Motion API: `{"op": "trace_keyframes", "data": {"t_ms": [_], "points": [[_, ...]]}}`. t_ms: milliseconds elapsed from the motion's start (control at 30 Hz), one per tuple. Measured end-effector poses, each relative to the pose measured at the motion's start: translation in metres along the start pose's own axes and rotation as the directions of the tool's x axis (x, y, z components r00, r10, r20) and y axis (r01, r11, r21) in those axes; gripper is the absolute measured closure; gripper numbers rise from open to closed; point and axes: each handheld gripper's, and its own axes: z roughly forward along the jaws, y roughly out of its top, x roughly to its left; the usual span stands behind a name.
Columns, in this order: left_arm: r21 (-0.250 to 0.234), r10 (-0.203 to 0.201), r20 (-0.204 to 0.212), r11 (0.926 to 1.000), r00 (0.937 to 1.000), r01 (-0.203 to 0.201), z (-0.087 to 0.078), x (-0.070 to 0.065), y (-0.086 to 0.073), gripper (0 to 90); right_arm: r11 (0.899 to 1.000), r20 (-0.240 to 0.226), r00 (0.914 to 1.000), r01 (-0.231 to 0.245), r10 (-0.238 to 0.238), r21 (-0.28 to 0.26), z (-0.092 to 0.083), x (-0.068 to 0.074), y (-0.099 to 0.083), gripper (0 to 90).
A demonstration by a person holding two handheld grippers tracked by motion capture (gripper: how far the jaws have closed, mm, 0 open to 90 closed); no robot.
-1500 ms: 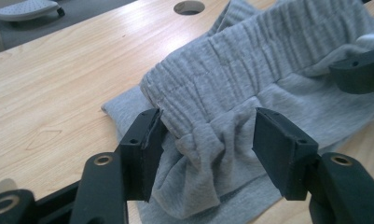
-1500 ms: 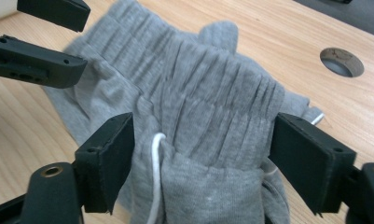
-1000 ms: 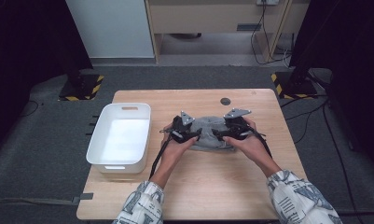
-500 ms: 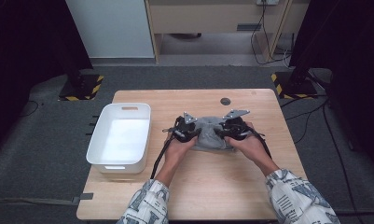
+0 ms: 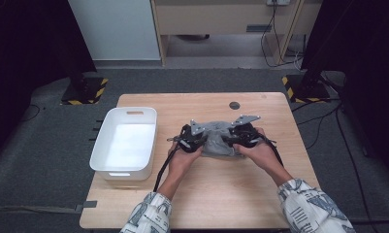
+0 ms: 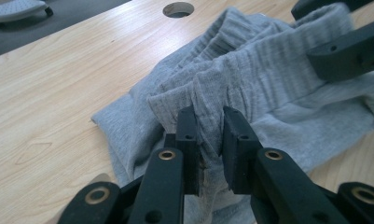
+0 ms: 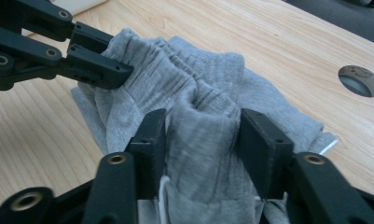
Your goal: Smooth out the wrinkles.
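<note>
High view | white bin empty | grey garment beside it

**Around the tabletop**

A white bin sits on the left part of the wooden tabletop, its long side along the left edge. A round hole marks the far side. Beyond lie grey carpet, yellow-black striped bases, a white panel and cables.
</note>
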Motion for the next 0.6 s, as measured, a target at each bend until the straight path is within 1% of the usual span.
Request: {"op": "trace_keyframes", "data": {"t_ms": [67, 133, 267, 333, 400, 467, 567, 600], "points": [[0.001, 0.003, 0.003, 1.0, 1.0, -0.003, -0.001, 0.0, -0.002, 78.6, 1.0, -0.001, 0.9999, -0.012, 0.012, -0.011, -0.003, -0.001, 0.002, 47.4], [0.0, 0.003, 0.005, 1.0, 1.0, -0.003, -0.001, -0.001, -0.004, 78.9, 0.999, 0.001, 0.9996, -0.028, 0.028, -0.026, -0.005, -0.002, 0.005, 47.2], [-0.001, -0.003, 0.01, 1.0, 0.9999, 0.003, 0.0, -0.001, -0.006, 79.3, 0.999, 0.004, 0.9996, -0.027, 0.027, -0.027, -0.002, -0.002, 0.012, 48.4], [-0.001, -0.003, 0.011, 1.0, 0.9999, 0.003, 0.0, 0.0, -0.006, 79.3, 0.999, 0.016, 0.9995, -0.026, 0.027, -0.035, 0.0, -0.002, 0.016, 49.6], [0.001, -0.007, 0.01, 1.0, 0.9999, 0.007, 0.0, 0.0, -0.006, 79.3, 0.998, 0.021, 0.9988, -0.044, 0.045, -0.047, 0.005, -0.002, 0.021, 50.3], [0.003, -0.009, 0.01, 1.0, 0.9999, 0.009, 0.0, 0.0, -0.006, 79.3, 0.998, 0.029, 0.9983, -0.049, 0.05, -0.038, 0.009, -0.003, 0.024, 50.9], [0.006, -0.01, 0.01, 0.9999, 0.9999, 0.01, 0.0, 0.0, -0.006, 79.2, 0.998, 0.047, 0.9968, -0.064, 0.065, -0.019, 0.022, -0.006, 0.031, 51.2], [0.007, -0.01, 0.01, 0.9999, 0.9999, 0.01, 0.0, 0.0, -0.006, 79.3, 0.997, 0.047, 0.9957, -0.078, 0.079, -0.028, 0.025, -0.006, 0.032, 52.4]]}}
